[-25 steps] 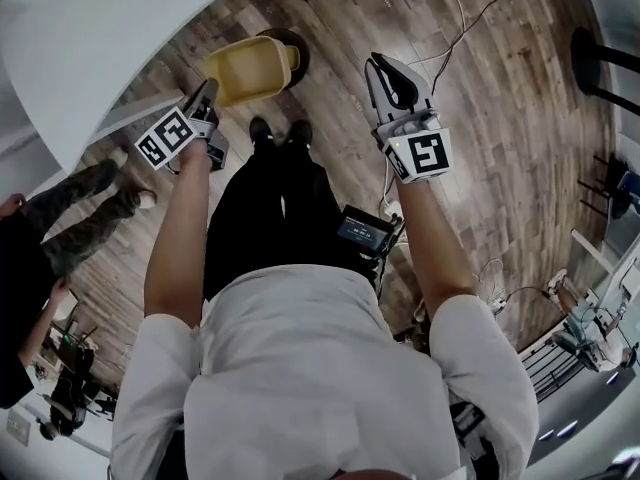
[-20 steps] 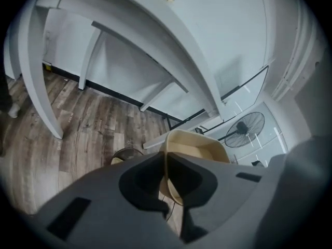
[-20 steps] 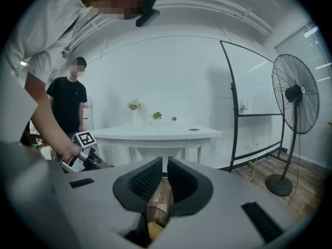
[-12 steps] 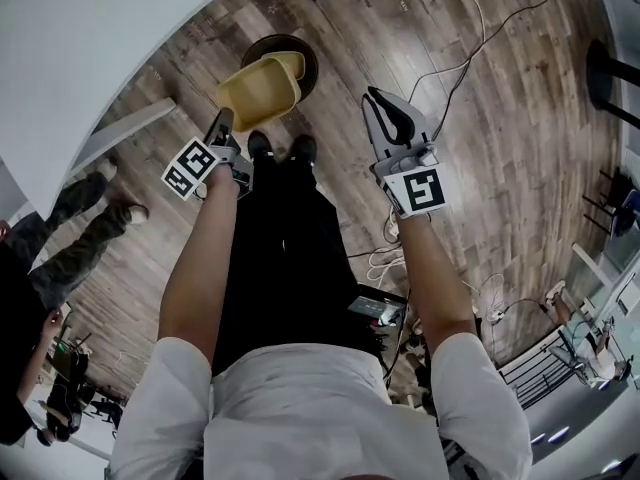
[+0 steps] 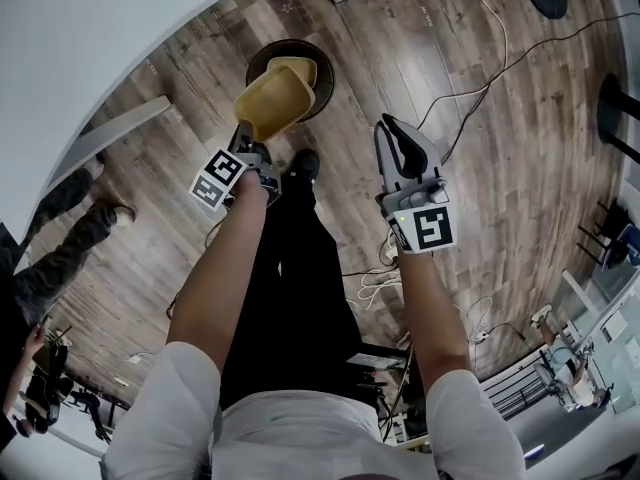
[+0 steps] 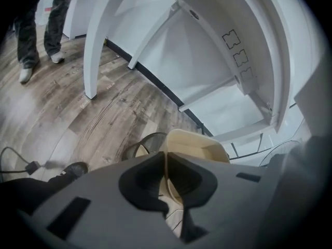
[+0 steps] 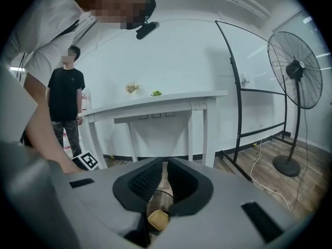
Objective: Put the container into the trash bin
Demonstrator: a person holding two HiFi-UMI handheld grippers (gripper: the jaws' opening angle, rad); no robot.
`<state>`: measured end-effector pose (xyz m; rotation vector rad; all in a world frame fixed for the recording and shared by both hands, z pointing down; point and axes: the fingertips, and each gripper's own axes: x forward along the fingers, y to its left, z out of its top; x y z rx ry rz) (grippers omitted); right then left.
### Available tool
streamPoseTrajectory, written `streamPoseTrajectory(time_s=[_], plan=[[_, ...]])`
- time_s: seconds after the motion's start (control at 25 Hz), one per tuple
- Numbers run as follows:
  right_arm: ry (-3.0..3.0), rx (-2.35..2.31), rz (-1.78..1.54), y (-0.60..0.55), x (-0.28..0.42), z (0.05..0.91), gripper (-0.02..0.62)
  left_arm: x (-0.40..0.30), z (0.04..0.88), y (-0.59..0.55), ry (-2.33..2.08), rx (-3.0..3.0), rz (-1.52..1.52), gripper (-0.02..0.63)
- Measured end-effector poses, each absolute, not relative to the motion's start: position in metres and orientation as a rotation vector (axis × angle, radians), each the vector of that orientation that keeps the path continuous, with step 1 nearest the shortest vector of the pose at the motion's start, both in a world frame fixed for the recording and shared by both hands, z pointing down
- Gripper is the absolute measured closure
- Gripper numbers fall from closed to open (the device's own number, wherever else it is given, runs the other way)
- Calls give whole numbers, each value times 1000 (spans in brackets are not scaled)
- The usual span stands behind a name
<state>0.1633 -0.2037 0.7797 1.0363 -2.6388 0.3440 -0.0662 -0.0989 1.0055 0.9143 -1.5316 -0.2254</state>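
A yellow plastic container (image 5: 278, 98) hangs tilted right over a round dark trash bin (image 5: 318, 80) on the wood floor. My left gripper (image 5: 244, 130) is shut on the container's near wall. In the left gripper view the thin wall runs between the closed jaws, with the container (image 6: 196, 145) in front and the bin (image 6: 141, 145) behind and below it. My right gripper (image 5: 385, 123) hangs to the right of the bin, shut and holding nothing. Below its jaws the right gripper view shows the container (image 7: 158, 220) and the bin.
A white table (image 5: 70, 38) and its legs (image 6: 96, 40) stand left of the bin. Cables (image 5: 470, 83) trail over the floor at the right. A standing fan (image 7: 296, 71) is at the far right. A bystander (image 7: 65, 102) stands at the left.
Both grippers have come down toward the floor. The container has moved with the left gripper from beside the bin to over its mouth.
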Motion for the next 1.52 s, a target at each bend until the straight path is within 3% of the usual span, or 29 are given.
streamPoseTrajectory(time_s=[0.6,1.16,1.2,1.28,1.52], plan=[[-2584,1051,407,-192,185,845,540,-45,1099,-110,-1576,780,-172,581],[-2564,1081,402,-194,203,856,539,-32,1132,-125,-1609,728,-248,578],[-2565,1081,405,-194,203,857,540,-33,1133,-127,-1611,729,-261,572],[-2566,1080,416,-193,203,859,540,-33,1133,-129,-1609,735,-284,453],[-2578,1044,417,-191,195,855,540,-36,1118,-121,-1589,805,-261,451]])
